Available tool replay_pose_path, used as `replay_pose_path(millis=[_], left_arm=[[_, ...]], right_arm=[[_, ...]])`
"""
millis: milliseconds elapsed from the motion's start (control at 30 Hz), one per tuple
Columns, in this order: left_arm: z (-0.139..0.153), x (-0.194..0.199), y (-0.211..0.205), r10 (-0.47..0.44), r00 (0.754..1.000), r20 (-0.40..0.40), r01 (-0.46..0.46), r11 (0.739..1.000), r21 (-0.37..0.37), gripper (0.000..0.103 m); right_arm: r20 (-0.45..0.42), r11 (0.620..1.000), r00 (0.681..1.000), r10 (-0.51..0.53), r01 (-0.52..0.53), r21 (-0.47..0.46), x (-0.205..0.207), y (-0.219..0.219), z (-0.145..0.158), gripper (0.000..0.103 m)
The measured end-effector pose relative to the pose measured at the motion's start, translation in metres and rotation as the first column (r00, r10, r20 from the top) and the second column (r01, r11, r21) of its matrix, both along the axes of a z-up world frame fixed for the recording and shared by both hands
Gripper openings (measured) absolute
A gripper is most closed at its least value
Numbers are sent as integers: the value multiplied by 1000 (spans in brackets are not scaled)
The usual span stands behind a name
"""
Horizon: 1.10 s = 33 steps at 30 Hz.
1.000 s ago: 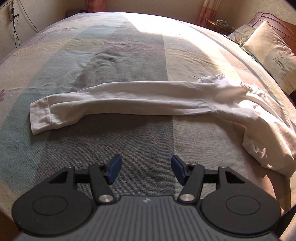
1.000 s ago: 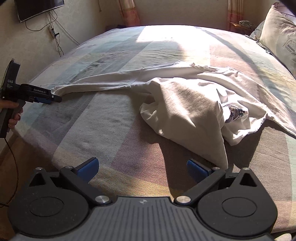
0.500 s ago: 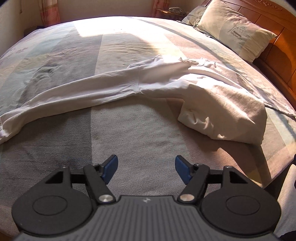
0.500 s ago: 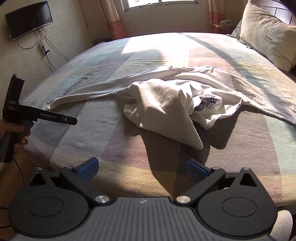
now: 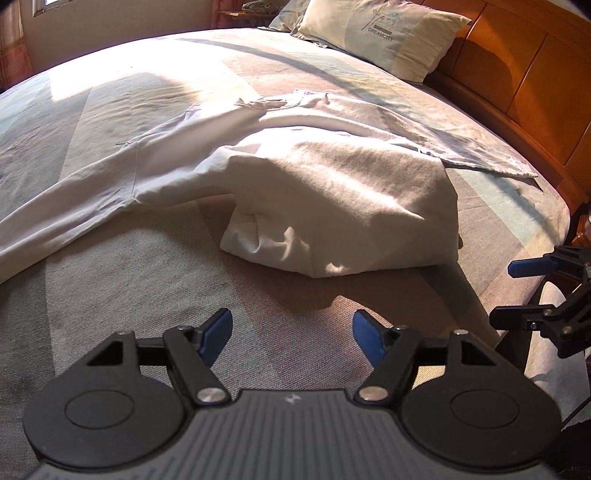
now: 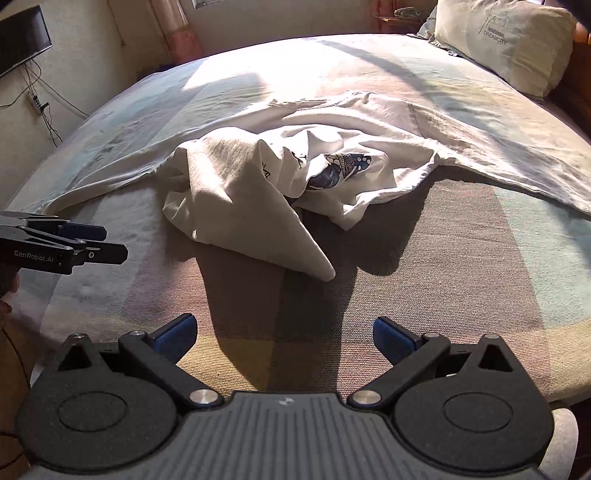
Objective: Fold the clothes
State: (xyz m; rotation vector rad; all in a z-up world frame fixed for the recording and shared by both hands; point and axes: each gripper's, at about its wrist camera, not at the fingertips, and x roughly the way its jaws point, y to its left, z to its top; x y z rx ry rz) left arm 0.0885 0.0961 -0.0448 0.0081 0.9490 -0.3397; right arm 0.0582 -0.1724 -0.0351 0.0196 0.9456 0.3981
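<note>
While unfolded on one bed [image 6: 461,280]: one white shirt [image 6: 236,199], two pillows [image 5: 380,33].

Bare bedspread [image 6: 424,280] before rumpled shirt [image 6: 240,192]

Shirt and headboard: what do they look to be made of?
The shirt looks like soft, matte cotton knit, probably jersey: it crumples into limp folds and shows a fine heathered weave. The headboard looks like varnished wood: orange-brown panels with a slight sheen.

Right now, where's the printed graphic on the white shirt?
In the right wrist view the graphic shows mid-frame, in the bunched folds of the white shirt, just right of its folded-over pointed flap on the bed.
</note>
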Motion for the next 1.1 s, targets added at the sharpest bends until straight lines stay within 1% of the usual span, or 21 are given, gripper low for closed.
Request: replay_pose_path(millis=[67, 133, 167, 233, 333, 367, 433, 533, 633, 733, 767, 833, 900, 967, 1067, 1100], left_arm=[[-7, 6, -10, -36, 999, -19, 35, 999, -16, 73], [-14, 11, -19, -78, 996, -47, 76, 996, -49, 73], [-19, 14, -23, -104, 993, -64, 99, 992, -81, 73], [-25, 19, -30, -153, 984, -94, 138, 979, -153, 73], [-35, 34, -37, -218, 967, -131, 175, 944, -280, 73], [-37, 41, -38, -225, 965, -135, 175, 935, -309, 73], [-34, 58, -38, -221, 968, -121, 170, 927, -335, 73], [-29, 85, -38, -214, 972, -98, 165, 914, -370, 73], [-14, 115, -35, -192, 981, -30, 170, 922, -349, 74], [0, 146, -25, -134, 990, 33, 138, 945, -296, 74], [5, 156, -21, -114, 992, 55, 125, 951, -282, 73], [14, 172, -11, -57, 994, 97, 82, 957, -277, 74], [20, 186, 0, 3, 991, 135, 32, 965, -261, 74], [20, 198, 9, 50, 990, 131, -16, 968, -249, 74], [15, 197, 15, 36, 994, 99, -9, 966, -257, 74], [12, 192, 13, 15, 995, 94, 8, 971, -237, 74]], right_arm=[[3, 999, 1000, 6, -6, -33, 9, 2, -5, 103], [3, 999, 1000, 22, -22, -49, 18, 4, -10, 103], [0, 998, 999, 34, -34, -49, 21, 4, -12, 103], [-19, 994, 995, 96, -97, -47, 30, 5, -16, 103], [-48, 978, 979, 201, -203, -56, 38, 10, -21, 103], [-55, 968, 969, 239, -243, -68, 40, 13, -23, 103], [-56, 955, 961, 272, -276, -106, 43, 17, -26, 103], [-57, 952, 957, 283, -288, -106, 50, 20, -30, 103], [-54, 953, 955, 291, -294, -74, 58, 21, -32, 103], [-43, 951, 953, 298, -301, -71, 67, 24, -32, 103], [-38, 951, 953, 300, -302, -72, 70, 25, -33, 103], [-21, 951, 953, 302, -303, -66, 77, 27, -31, 103], [-4, 951, 952, 306, -305, -55, 84, 28, -30, 103], [7, 950, 950, 311, -310, -38, 91, 29, -30, 103], [11, 945, 946, 324, -323, -41, 106, 37, -32, 103], [14, 942, 943, 332, -332, -44, 107, 40, -32, 103]])
